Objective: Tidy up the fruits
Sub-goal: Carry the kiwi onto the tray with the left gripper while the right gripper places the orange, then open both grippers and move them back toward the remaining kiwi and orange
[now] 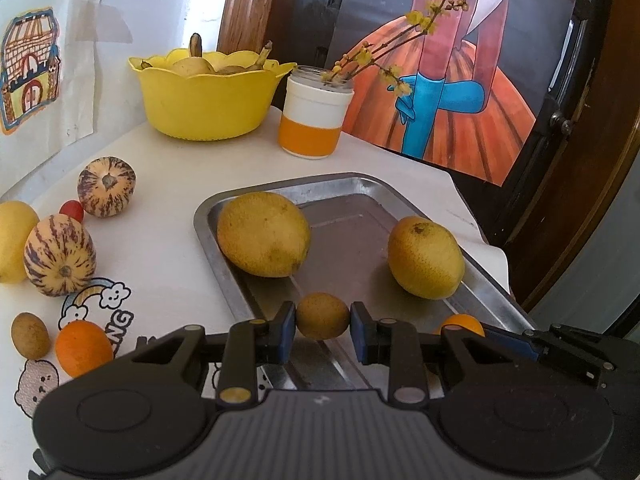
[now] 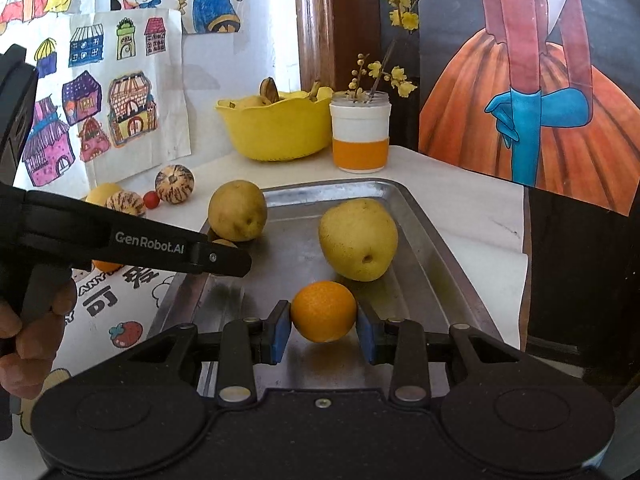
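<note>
1. Left tool (image 1: 323,316) pinches a small brown fruit (image 1: 322,315) over the tray (image 1: 352,184); right tool (image 2: 323,312) pinches an orange (image 2: 323,311) there.
2. Lower each onto bare tray floor, clear of both pears.
3. Release only once the fruit rests; both may roll.

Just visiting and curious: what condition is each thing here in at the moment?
Left gripper: jaws shut on small brown fruit.
Right gripper: jaws shut on small orange.
Metal tray: holds two pears.
Yellow bowl: filled with fruit.
Jar: upright, holding flowering twigs.
</note>
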The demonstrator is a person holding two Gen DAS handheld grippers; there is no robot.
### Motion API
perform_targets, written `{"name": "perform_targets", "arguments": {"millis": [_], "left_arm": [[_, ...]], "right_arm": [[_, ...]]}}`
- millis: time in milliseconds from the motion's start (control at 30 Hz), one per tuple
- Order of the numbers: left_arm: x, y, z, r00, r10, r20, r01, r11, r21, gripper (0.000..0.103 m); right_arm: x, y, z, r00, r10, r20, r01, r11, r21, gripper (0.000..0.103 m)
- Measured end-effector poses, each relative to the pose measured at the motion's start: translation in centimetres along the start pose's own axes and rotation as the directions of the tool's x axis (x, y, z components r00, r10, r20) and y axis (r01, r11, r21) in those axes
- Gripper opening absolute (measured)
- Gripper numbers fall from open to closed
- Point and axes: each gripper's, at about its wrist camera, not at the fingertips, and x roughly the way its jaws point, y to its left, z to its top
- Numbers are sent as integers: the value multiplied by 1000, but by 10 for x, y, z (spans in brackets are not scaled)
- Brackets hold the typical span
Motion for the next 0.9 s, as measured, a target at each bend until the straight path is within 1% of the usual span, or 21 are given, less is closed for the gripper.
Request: {"name": "perform_targets", "arguments": {"millis": [233, 333, 400, 433, 500, 533, 600, 633, 667, 733, 800, 867, 900], "left_arm": [[3, 1, 0, 1000, -3, -16, 3, 1000, -7, 32], [3, 3, -1, 1000, -5, -26, 4, 1000, -16, 32], [0, 4, -2, 1000, -10, -21, 10, 1000, -25, 36], [-2, 4, -2, 1000, -11, -16, 11, 1000, -27, 39], [-8, 5, -2, 1000, -13, 2, 13, 999, -36, 40], [-11, 6, -2, 1000, -18, 10, 18, 999, -41, 42], [-19, 9, -2, 999, -28, 32, 30, 998, -58, 51], [-24, 11, -2, 999, -25, 46, 28, 997, -66, 65], [-28, 12, -2, 998, -18, 61, 22, 997, -74, 76], [-42, 14, -4, 995, -4, 102, 13, 996, -85, 81], [-54, 17, -4, 992, 0, 127, 11, 996, -88, 88], [-66, 19, -6, 989, 15, 150, -1, 995, -96, 98], [-73, 20, -7, 986, 23, 163, -7, 995, -97, 99]], "right_arm": [[1, 1, 0, 1000, -8, -4, 8, 1000, -7, 39], [-1, 2, 0, 1000, -16, 0, 16, 1000, -9, 42], [-5, 2, 0, 1000, -28, 14, 28, 1000, -8, 50], [-7, 2, -1, 999, -34, 20, 34, 999, -6, 52], [-14, 2, -1, 999, -41, 33, 41, 999, 4, 59], [-17, 2, -1, 998, -43, 40, 43, 999, 8, 62], [-26, 3, -1, 997, -53, 60, 52, 999, 13, 72], [-30, 4, -1, 996, -59, 69, 58, 998, 15, 75], [-36, 5, -1, 995, -66, 80, 65, 998, 19, 82], [-47, 8, 0, 992, -73, 99, 70, 997, 24, 90], [-56, 11, 0, 991, -76, 112, 73, 997, 27, 97], [-66, 15, -1, 989, -78, 122, 75, 997, 31, 100], [-72, 18, -1, 989, -79, 126, 76, 997, 32, 101]]}}
